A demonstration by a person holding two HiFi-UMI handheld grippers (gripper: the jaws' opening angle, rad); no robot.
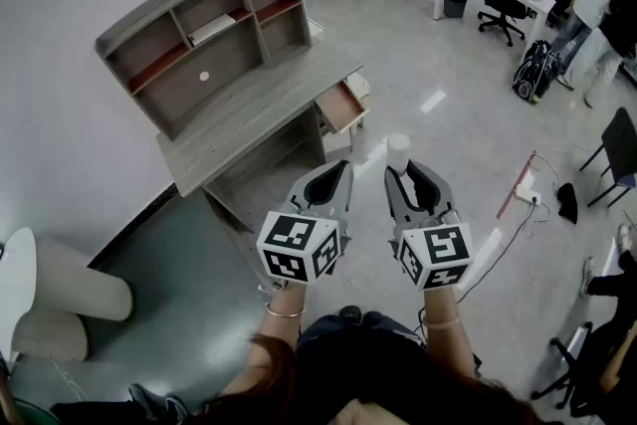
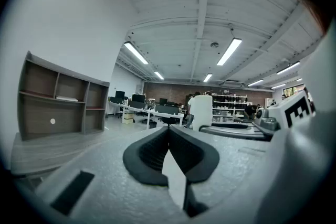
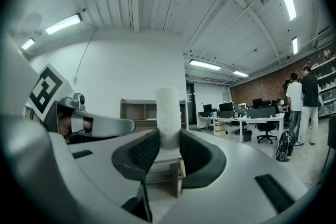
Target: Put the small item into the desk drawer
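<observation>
The small item is a white cylinder [image 1: 398,148], upright between the jaws of my right gripper [image 1: 403,172], which is shut on its lower part. The right gripper view shows the cylinder [image 3: 168,113] sticking up above the black pads [image 3: 144,152] that press on both its sides. My left gripper [image 1: 338,170] is level beside the right one, shut with nothing in it, its jaws meeting at the tip [image 2: 169,128]. The grey desk [image 1: 254,109] with a shelf hutch [image 1: 199,35] stands ahead and to the left. Its drawer [image 1: 340,106] at the right end is pulled open.
Two cream cylinders [image 1: 60,304] lie against the wall at the lower left. A power strip with cable [image 1: 523,194] lies on the floor to the right, near a black chair [image 1: 617,154]. Office tables, chairs, a backpack [image 1: 532,70] and people [image 1: 587,0] fill the far right.
</observation>
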